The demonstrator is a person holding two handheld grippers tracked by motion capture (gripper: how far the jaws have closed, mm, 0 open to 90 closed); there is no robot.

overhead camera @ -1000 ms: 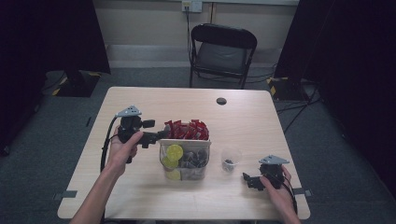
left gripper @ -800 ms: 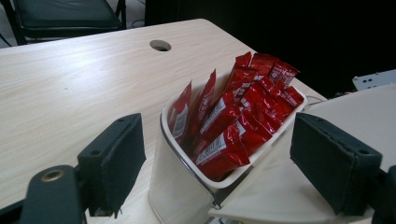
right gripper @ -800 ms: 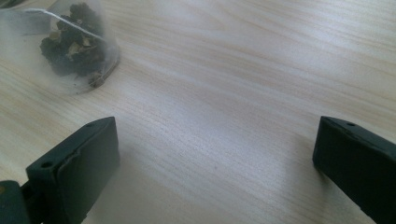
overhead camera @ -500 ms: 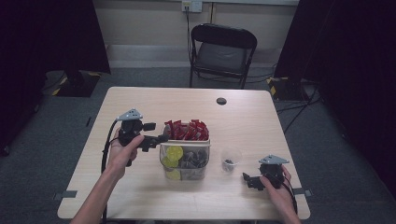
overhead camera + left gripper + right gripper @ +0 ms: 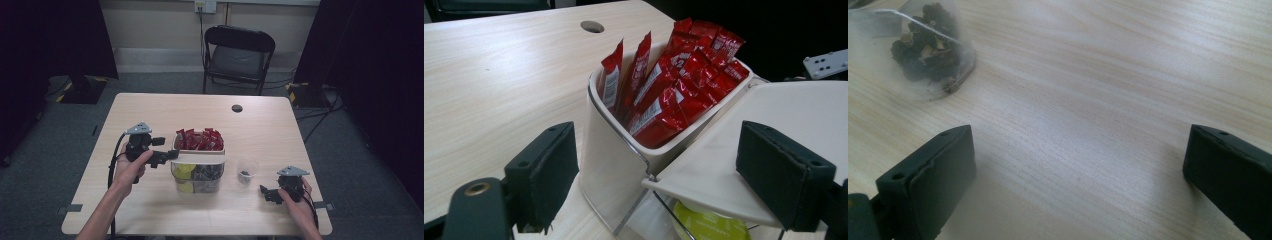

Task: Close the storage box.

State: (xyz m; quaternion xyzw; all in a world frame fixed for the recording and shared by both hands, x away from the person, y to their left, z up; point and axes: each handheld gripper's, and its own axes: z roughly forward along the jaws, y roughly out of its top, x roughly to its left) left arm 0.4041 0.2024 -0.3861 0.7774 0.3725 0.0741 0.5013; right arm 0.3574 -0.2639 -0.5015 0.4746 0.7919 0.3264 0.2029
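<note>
A white-and-clear organiser box [image 5: 199, 151] stands mid-table. Its back compartment holds several red sachets [image 5: 199, 140] [image 5: 674, 85]. The clear front part holds yellow pods [image 5: 184, 172] [image 5: 709, 225] and dark pods [image 5: 207, 175] under a white flap [image 5: 769, 110]. My left gripper [image 5: 167, 156] [image 5: 664, 150] is open at the box's left side, its jaws straddling the white compartment's corner [image 5: 609, 150]. My right gripper [image 5: 263, 191] [image 5: 1083, 150] rests open on the table near the front right, nothing between its jaws. A translucent pyramid tea bag [image 5: 245, 174] [image 5: 928, 45] lies just ahead of it.
The wooden table [image 5: 150, 115] has a round cable hole [image 5: 237, 108] [image 5: 592, 26] near its far edge. A black folding chair [image 5: 237, 55] stands beyond the table. Black cables trail from both grippers toward the front edge.
My left gripper has moved in toward the box's left side and a little nearer the person. The right gripper has stayed put.
</note>
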